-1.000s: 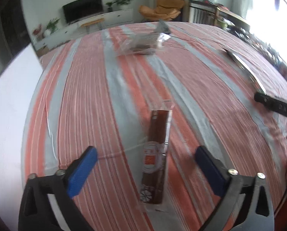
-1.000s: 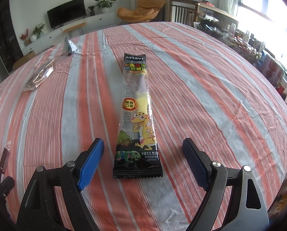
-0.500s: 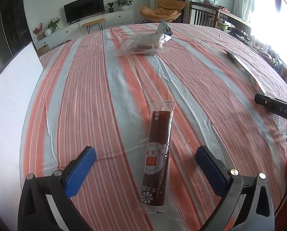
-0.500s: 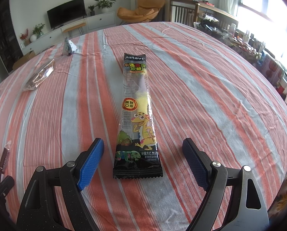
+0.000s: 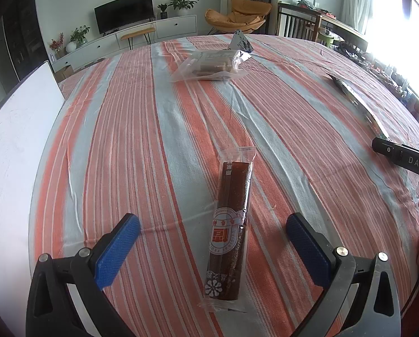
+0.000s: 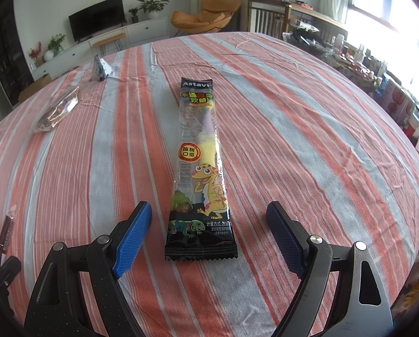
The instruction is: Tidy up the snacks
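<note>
A dark brown snack bar in a clear wrapper (image 5: 230,230) lies on the striped tablecloth, its near end between the pads of my open, empty left gripper (image 5: 213,248). A long black gummy packet with a yellow lizard (image 6: 199,174) lies lengthwise before my open, empty right gripper (image 6: 209,236), its near end between the pads. A clear bag of snacks (image 5: 209,64) and a small grey pyramid packet (image 5: 241,40) lie farther back. In the right wrist view they are at the left: the bag (image 6: 57,109) and the packet (image 6: 100,68).
A white board (image 5: 10,140) stands along the table's left edge. The gummy packet (image 5: 358,101) and the right gripper's body (image 5: 403,158) show at the right of the left wrist view. The brown bar (image 6: 6,231) shows at the far left of the right wrist view. Clutter lines the window side.
The left gripper has tilted up and drawn back slightly, so more of the room shows. The right gripper has not moved.
</note>
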